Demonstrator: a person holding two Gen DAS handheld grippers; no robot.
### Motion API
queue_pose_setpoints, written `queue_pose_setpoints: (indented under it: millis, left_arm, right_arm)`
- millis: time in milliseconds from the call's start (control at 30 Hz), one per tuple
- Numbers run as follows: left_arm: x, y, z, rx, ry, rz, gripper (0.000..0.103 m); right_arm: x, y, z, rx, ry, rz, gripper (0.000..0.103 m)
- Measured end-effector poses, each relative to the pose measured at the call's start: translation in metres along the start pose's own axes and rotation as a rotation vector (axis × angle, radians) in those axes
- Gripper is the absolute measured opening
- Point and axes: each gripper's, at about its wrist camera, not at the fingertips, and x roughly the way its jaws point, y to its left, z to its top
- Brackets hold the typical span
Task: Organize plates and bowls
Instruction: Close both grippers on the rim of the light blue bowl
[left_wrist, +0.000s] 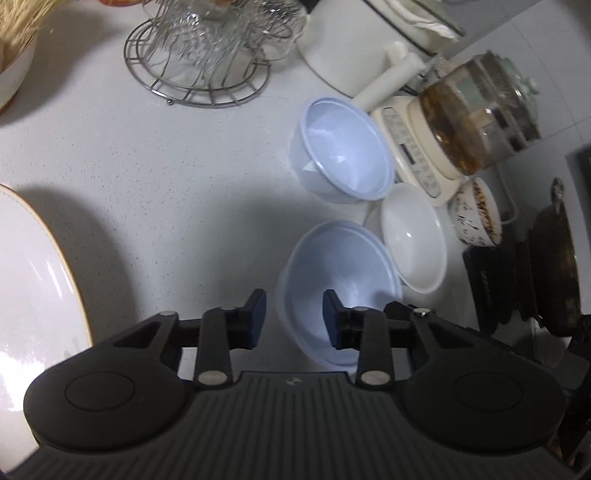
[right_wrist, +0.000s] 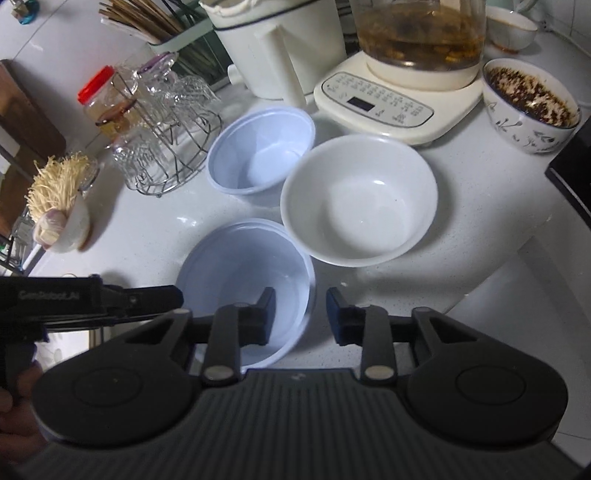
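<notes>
Three empty bowls sit clustered on the white counter: a near blue bowl, a far blue bowl and a white bowl between them and off to the right. The blue ones look like thin plastic, so likely light, a bit flexible at the wall, and prone to skid on the smooth top if nudged; best taken at the rim, one pad in and one pad out. The white bowl looks thicker and glossy, maybe ceramic or melamine, so probably heavier, slick and chippable; also a rim pinch. The right gripper is tilted down over the near blue bowl, its fingers apart with the bowl's right rim in the gap, left pad inside the bowl, right pad outside, not visibly pressing. The left gripper is also angled down, fingers apart straddling that same bowl's left rim, right pad inside, left pad outside over the counter; I can't tell if it touches. So both tools flank one bowl from opposite sides. A large plate lies well left of the left fingers. Kettle base is beyond the bowls.
</notes>
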Motion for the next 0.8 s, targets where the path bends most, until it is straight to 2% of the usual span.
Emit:
queue_pose_setpoints:
  millis: [67,100,133,367,600,800]
  left_arm:
    - [0.004,0.002,0.001,-0.005,0.002,0.003,0.022]
    - [0.005,0.004,0.001,-0.01,0.005,-0.003,0.013]
    - [0.006,0.005,0.001,-0.021,0.006,-0.01,0.011]
    - [-0.013,0.009,0.001,-0.019,-0.005,-0.007,0.009]
    - [-0.045,0.032,0.004,-0.091,-0.077,0.055,0.009]
    - [-0.053,0.05,0.002,-0.126,-0.107,0.13,0.009]
  right_arm:
    - [0.006,-0.001,0.001,-0.004,0.012,0.006,0.021]
    - [0.008,-0.002,0.001,0.0,0.014,0.007,0.016]
    - [0.009,-0.002,0.002,-0.001,0.017,0.008,0.015]
    - [0.004,0.006,0.007,-0.037,0.041,0.035,0.014]
    - [-0.001,0.044,0.021,-0.135,0.035,0.119,0.014]
    - [0.012,0.071,0.025,-0.216,0.053,0.152,0.014]
